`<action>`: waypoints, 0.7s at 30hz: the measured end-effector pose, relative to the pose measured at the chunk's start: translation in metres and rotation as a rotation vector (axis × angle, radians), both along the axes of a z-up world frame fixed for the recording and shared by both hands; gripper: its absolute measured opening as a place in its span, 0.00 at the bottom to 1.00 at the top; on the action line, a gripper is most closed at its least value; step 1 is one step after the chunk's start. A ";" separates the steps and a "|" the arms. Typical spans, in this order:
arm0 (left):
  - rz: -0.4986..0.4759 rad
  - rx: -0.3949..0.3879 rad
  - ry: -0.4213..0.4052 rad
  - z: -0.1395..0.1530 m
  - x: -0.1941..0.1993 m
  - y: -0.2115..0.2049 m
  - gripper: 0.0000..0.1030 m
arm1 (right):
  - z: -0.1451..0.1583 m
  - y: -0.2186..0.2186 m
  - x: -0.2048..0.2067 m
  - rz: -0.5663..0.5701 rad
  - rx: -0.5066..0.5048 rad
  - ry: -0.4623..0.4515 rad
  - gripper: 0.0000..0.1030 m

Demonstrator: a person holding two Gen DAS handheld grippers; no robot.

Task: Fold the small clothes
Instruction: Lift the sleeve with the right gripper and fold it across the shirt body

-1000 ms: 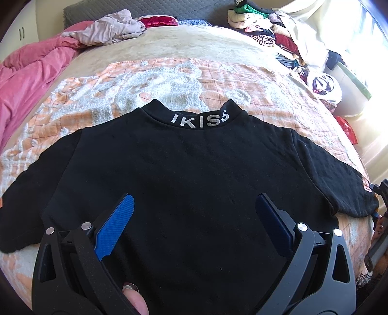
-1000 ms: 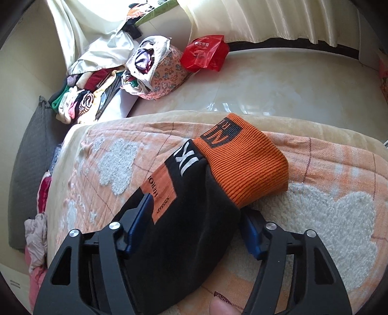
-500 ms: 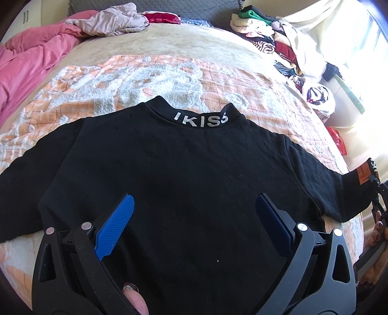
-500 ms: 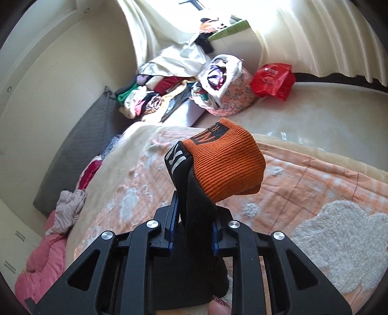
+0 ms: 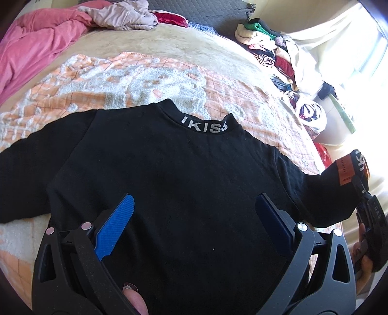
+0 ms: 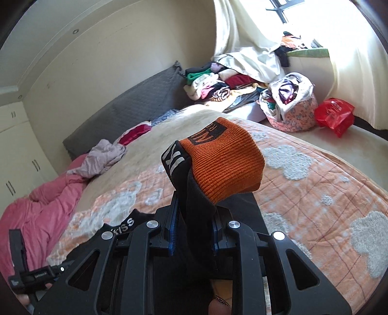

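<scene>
A small black sweater [image 5: 169, 181] with "IKISS" on its collar lies flat, front down, on the orange and white blanket [image 5: 145, 77]. My left gripper [image 5: 194, 213] is open and hovers over the sweater's lower body, holding nothing. My right gripper [image 6: 194, 232] is shut on the sweater's right sleeve, just below its orange cuff [image 6: 225, 164], and holds it lifted off the bed. In the left wrist view the raised sleeve [image 5: 349, 169] and the right gripper show at the right edge. The left sleeve [image 5: 21, 164] lies spread out.
A pink quilt [image 5: 31, 43] and a crumpled beige garment [image 5: 121, 14] lie at the bed's far left. A pile of clothes [image 6: 218, 84], a floral basket [image 6: 291, 109] and a red bag [image 6: 334, 116] sit beyond the bed's right side.
My right gripper closed on the right sleeve and lifted it off the blanket, raising the orange cuff. My left gripper stayed open over the sweater and shifted slightly.
</scene>
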State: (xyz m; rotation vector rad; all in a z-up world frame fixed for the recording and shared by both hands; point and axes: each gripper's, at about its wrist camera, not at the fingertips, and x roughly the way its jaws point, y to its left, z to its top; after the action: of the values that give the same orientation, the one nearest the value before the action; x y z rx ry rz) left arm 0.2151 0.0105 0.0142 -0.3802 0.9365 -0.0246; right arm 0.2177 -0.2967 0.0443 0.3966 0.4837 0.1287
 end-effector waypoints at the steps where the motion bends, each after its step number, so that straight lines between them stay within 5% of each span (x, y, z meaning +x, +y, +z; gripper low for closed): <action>1: 0.006 -0.013 0.000 0.000 -0.001 0.003 0.91 | 0.001 0.006 0.000 0.015 -0.017 -0.005 0.20; 17: 0.019 -0.146 -0.003 -0.002 -0.013 0.025 0.91 | -0.020 0.102 -0.001 0.233 -0.295 0.007 0.22; 21: 0.013 -0.187 0.010 -0.008 -0.013 0.026 0.91 | -0.032 0.123 -0.001 0.330 -0.312 0.035 0.34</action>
State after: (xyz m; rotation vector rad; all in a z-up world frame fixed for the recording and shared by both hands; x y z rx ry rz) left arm 0.2024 0.0368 0.0061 -0.5604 0.9446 -0.0987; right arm 0.2163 -0.1734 0.0121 0.0104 0.5913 0.3608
